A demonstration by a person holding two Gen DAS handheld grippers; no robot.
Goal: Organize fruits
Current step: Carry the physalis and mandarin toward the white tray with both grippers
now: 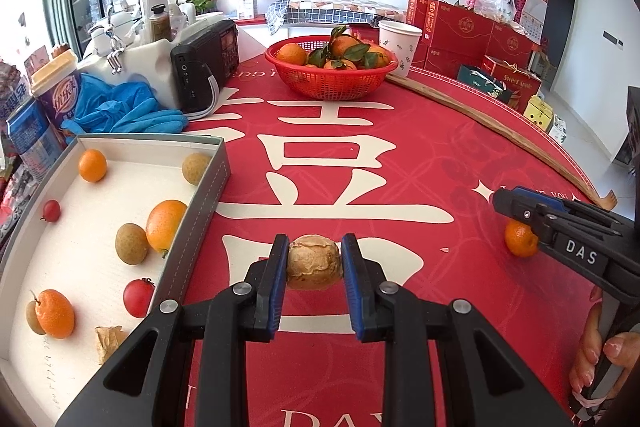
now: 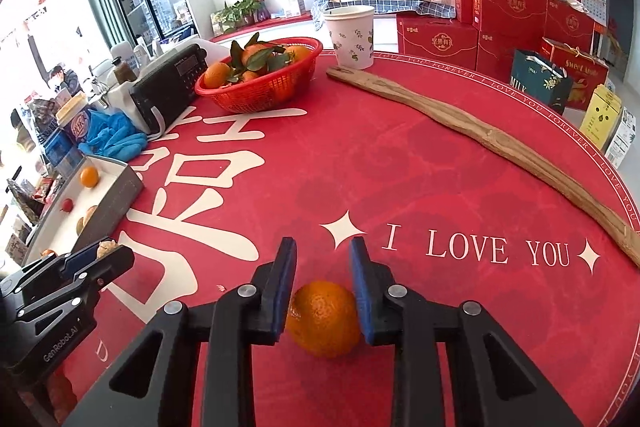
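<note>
1. the left gripper (image 1: pixel 314 259) is clamped on a wrinkled tan fruit (image 1: pixel 313 261), both pads against its sides, low over the red tablecloth (image 1: pixel 420 155), just beside the grey box (image 1: pixel 208 203).
2. that tan one looks light and its skin brittle and dented, so i'd guess a hard squeeze would crack it; a hold across the middle, as now, seems right.
3. the right gripper (image 2: pixel 323 283) straddles a small orange (image 2: pixel 323 319) lying on the cloth, well apart from the box. its pads sit right at the peel, but i cannot tell if they press.
4. the orange should be firm with a little give, round and apt to roll; best taken across its widest part.
5. the box already holds oranges, cherry tomatoes and brown fruits, with bare floor between them.
6. beyond stand a red basket (image 1: pixel 332 83) of leafy oranges, a paper cup (image 1: pixel 398 45), a radio (image 1: pixel 208 63), blue gloves (image 1: pixel 128 107) and a long wooden stick (image 2: pixel 480 135); only the box wall lies in the way.
</note>
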